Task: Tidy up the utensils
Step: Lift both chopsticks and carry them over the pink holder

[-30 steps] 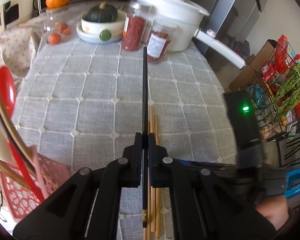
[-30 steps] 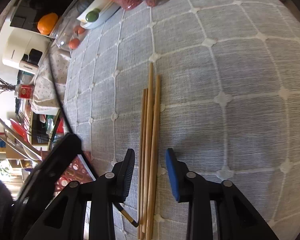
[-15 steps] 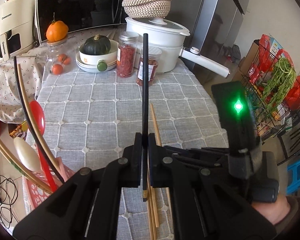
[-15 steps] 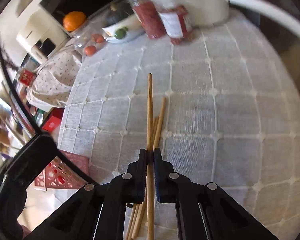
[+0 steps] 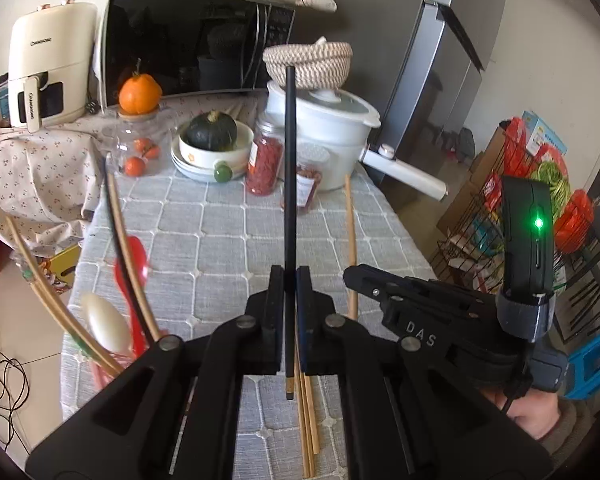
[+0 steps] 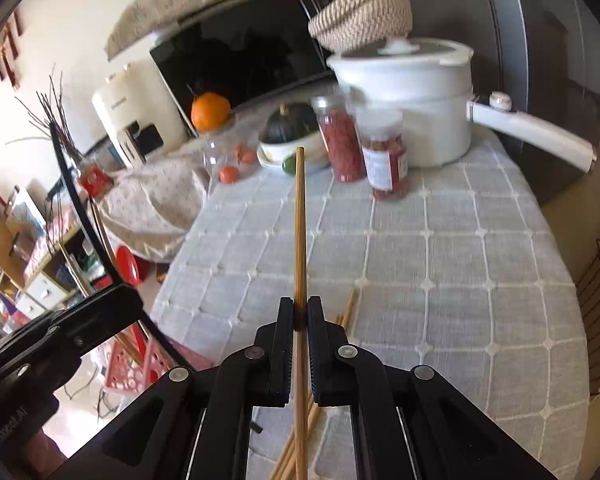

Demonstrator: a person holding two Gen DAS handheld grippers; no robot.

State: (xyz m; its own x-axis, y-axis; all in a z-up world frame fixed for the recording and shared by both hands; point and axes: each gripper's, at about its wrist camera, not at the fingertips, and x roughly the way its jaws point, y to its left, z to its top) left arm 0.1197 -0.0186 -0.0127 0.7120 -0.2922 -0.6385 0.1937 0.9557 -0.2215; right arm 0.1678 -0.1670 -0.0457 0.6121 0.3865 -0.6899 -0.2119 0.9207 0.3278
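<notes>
Left gripper [image 5: 288, 280] clamped on a black chopstick [image 5: 289, 160], pointing straight ahead, clear of the tablecloth [image 5: 220, 240]. Right gripper [image 6: 300, 312] pinched on a bamboo chopstick [image 6: 300, 220], likewise lifted. Spare bamboo sticks [image 5: 306, 420] lying below. Pink basket [image 6: 128, 364], lower left, probably the destination.

Tablecloth [image 6: 460, 264] bare mid-table; jars [image 6: 384, 160], pot [image 6: 412, 92] crowd far edge
</notes>
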